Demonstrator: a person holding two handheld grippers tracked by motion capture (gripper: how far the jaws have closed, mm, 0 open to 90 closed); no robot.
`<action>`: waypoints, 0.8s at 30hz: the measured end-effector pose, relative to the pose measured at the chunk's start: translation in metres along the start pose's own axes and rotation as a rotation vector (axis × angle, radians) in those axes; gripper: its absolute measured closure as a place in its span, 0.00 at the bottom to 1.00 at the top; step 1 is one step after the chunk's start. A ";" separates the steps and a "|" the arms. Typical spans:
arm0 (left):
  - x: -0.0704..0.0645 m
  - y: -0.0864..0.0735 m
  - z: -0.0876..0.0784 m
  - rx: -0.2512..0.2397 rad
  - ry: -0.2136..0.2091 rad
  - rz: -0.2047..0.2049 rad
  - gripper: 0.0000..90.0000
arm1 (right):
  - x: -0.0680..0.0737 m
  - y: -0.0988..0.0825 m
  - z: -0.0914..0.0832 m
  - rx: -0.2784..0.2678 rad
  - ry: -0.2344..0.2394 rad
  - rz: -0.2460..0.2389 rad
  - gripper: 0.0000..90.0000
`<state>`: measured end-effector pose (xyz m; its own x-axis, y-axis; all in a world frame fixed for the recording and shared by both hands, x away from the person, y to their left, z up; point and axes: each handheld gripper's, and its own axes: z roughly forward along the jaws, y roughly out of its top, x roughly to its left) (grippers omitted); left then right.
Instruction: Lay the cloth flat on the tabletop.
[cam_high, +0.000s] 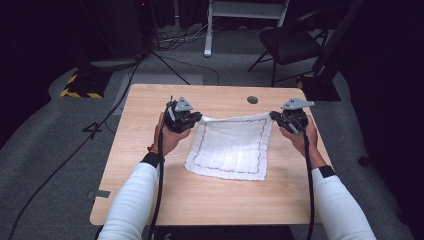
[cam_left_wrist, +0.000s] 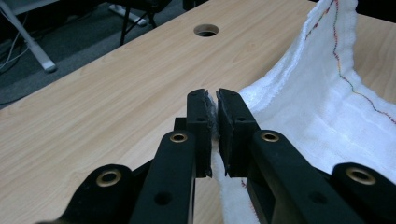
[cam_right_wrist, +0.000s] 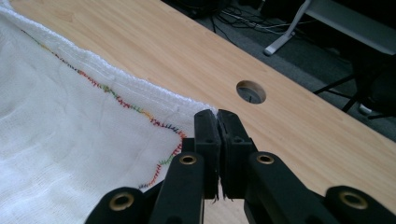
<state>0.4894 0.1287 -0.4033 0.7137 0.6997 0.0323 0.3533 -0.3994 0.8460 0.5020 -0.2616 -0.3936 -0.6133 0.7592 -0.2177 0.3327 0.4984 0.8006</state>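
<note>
A white cloth (cam_high: 230, 147) with a coloured stitched border lies spread on the wooden table (cam_high: 150, 165), its far edge lifted and stretched between my two grippers. My left gripper (cam_high: 196, 118) is shut on the far left corner; in the left gripper view the cloth (cam_left_wrist: 322, 112) is pinched between the black jaws (cam_left_wrist: 213, 93). My right gripper (cam_high: 275, 116) is shut on the far right corner; in the right gripper view the cloth (cam_right_wrist: 70, 140) runs into the closed jaws (cam_right_wrist: 217, 113). The near edge rests flat on the table.
A round cable hole (cam_high: 252, 99) sits in the table top behind the cloth. Beyond the table stand a black chair (cam_high: 290, 42), a white frame leg (cam_high: 208, 30) and loose cables on grey carpet. Bare wood lies left of and in front of the cloth.
</note>
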 end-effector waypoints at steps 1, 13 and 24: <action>0.002 0.001 0.001 0.000 0.002 -0.003 0.93 | 0.000 0.002 0.001 0.001 -0.004 -0.003 0.97; 0.018 -0.001 0.025 0.036 0.064 -0.039 0.92 | -0.006 0.011 0.033 0.041 -0.036 -0.004 0.97; 0.023 -0.017 0.057 0.167 0.153 -0.057 0.57 | -0.009 -0.001 0.065 0.117 -0.047 0.041 0.73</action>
<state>0.5347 0.1176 -0.4471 0.5942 0.8005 0.0776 0.4952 -0.4402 0.7490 0.5537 -0.2417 -0.4290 -0.5637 0.7977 -0.2144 0.4398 0.5096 0.7395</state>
